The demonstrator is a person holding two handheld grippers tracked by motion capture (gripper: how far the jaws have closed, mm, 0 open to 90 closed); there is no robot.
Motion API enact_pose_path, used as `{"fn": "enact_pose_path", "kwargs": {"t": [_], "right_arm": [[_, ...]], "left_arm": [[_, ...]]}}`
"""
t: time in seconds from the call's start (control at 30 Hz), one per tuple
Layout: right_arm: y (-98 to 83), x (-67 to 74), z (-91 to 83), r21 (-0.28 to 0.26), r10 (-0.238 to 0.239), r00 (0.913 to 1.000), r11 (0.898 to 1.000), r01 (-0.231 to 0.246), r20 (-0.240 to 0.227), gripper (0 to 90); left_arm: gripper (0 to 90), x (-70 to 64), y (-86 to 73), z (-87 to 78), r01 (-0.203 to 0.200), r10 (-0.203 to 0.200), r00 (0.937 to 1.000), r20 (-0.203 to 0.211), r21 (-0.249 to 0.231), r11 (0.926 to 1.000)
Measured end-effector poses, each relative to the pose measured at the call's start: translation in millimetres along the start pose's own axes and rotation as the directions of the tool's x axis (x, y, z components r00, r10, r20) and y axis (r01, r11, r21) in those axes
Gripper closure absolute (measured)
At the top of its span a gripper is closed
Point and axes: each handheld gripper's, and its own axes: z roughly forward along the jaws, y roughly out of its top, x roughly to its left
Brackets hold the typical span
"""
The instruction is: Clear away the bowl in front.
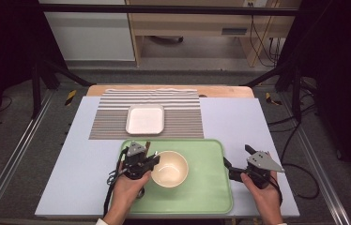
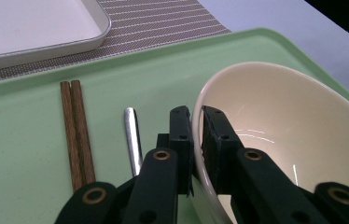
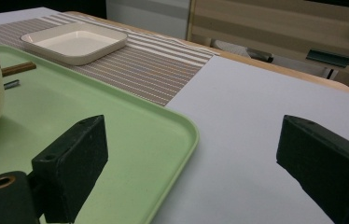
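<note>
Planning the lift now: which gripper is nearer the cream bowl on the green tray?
Left. The left gripper has its jaws clamped on the rim of the cream bowl. The right gripper sits open at the green tray's right edge, apart from the bowl.

Counted: one round cream bowl (image 2: pixel 275 121), one pale green plastic tray (image 1: pixel 211 187), one white square dish (image 1: pixel 145 119), one grey striped woven placemat (image 1: pixel 183 105), two brown wooden chopsticks (image 2: pixel 76 133), one silver metal handle (image 2: pixel 133 140).
</note>
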Motion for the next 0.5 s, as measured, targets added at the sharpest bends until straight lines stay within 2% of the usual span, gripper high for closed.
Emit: {"fn": "enact_pose_path", "kwargs": {"t": [0.13,0.3,0.5], "right_arm": [[0.1,1.1,0.4,0.005,-0.006,1.0,1.0,0.006,0.0,8.9],[0.0,1.4,0.7,0.009,-0.007,1.0,1.0,0.007,0.0,8.8],[-0.1,1.0,1.6,0.012,-0.004,1.0,1.0,0.004,-0.001,8.8]], "left_arm": [[82.2,4.0,-2.0,0.7,0.01,-0.009,0.9999,-0.012,0.006,0.9999],[82.2,10.0,-3.0,1.1,0.035,-0.035,0.9994,-0.004,0.001,0.9994],[82.2,11.4,-2.9,1.1,0.034,-0.034,0.9994,0.002,0.012,0.9994]]}}
